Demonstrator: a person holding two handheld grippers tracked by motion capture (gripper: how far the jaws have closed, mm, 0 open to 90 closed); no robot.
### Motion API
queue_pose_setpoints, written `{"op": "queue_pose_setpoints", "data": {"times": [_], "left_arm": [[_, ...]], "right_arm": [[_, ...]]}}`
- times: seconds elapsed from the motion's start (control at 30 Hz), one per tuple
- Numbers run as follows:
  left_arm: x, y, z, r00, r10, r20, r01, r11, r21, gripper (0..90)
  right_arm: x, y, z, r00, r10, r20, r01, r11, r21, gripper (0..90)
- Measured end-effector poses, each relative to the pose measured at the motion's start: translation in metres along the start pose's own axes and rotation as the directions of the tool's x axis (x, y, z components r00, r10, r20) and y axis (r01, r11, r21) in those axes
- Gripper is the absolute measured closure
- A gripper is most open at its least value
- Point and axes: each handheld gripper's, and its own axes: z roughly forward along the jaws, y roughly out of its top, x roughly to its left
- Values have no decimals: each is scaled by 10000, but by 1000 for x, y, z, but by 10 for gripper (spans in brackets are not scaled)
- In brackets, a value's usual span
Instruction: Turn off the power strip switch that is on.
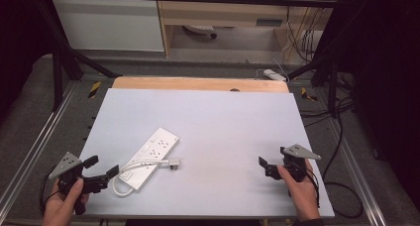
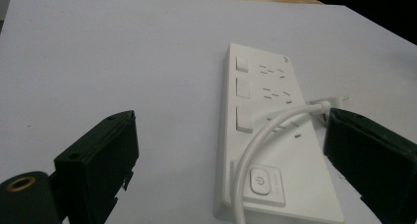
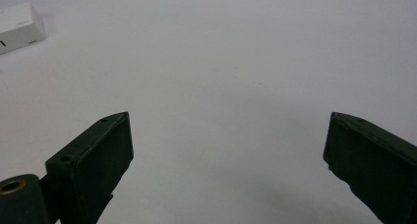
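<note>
Left hand-held gripper (image 1: pixel 101 172) at near-left edge of surface (image 1: pixel 223 112), jaws wide, holding nothing. Power strip (image 1: pixel 149 157) just ahead and right of it, way closer than right hand-held gripper (image 1: pixel 270 167), also wide and empty, well apart. Strip white, long axis slanting away to right. White cord (image 1: pixel 138 167) looped over near end, plug (image 1: pixel 173 162) resting beside it.

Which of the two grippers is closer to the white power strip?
The left gripper, at the table's near left corner: its open jaws almost reach the power strip. The right gripper sits far across bare table.
</note>
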Motion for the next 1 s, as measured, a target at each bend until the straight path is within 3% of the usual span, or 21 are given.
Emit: {"op": "queue_pose_setpoints", "data": {"times": [0.33, 1.0], "left_arm": [[-2, 0, 0, 9999, 110, 25, -109, 9998, -172, 66], [-5, 3, -3, 9999, -110, 129, 116, 9988, -483, 67]], "right_arm": [[2, 0, 0, 9999, -110, -53, 110, 9999, -45, 51], [4, 2, -3, 9997, -250, -56, 249, 9995, -204, 46]]}}
